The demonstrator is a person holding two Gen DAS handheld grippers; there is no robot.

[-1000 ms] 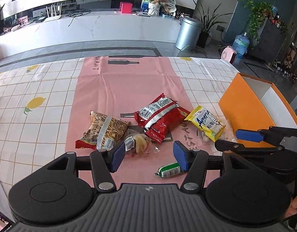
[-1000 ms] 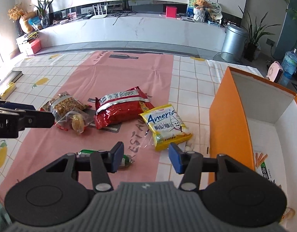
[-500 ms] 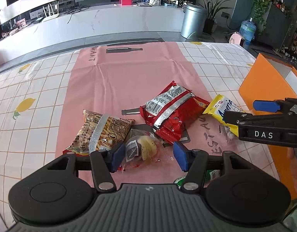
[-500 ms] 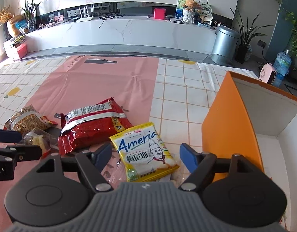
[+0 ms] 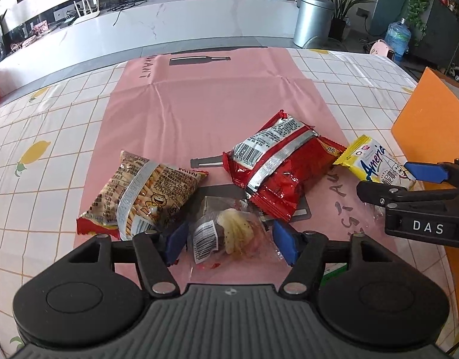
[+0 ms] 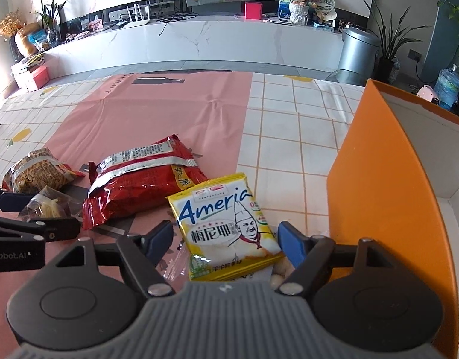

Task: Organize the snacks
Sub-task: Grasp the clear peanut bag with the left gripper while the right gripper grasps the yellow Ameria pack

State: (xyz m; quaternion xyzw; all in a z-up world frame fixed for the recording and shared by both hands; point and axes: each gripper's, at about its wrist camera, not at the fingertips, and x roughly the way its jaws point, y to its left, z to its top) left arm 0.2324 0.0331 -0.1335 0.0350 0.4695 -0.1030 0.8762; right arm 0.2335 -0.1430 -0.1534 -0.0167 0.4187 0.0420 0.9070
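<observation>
Straddling a clear snack pouch [image 5: 229, 233] at lower centre of frame, the left gripper [image 5: 229, 240] is seen w/ fingers spread, pads just beside the pouch. Right gripper [image 6: 226, 239] likewise spread around a yellow packet [image 6: 226, 227], lower centre, beside the orange box [image 6: 388, 179] at frame right. Red bag [image 5: 277, 167] and brown bag [image 5: 139, 191] lie on the pink mat [image 5: 211, 101], mid-frame.

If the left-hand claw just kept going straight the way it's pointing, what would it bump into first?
Probably the small clear snack packet, which already lies between the open left gripper's blue fingers. Just beyond it lies the red snack bag, though how far is hard to judge.
</observation>
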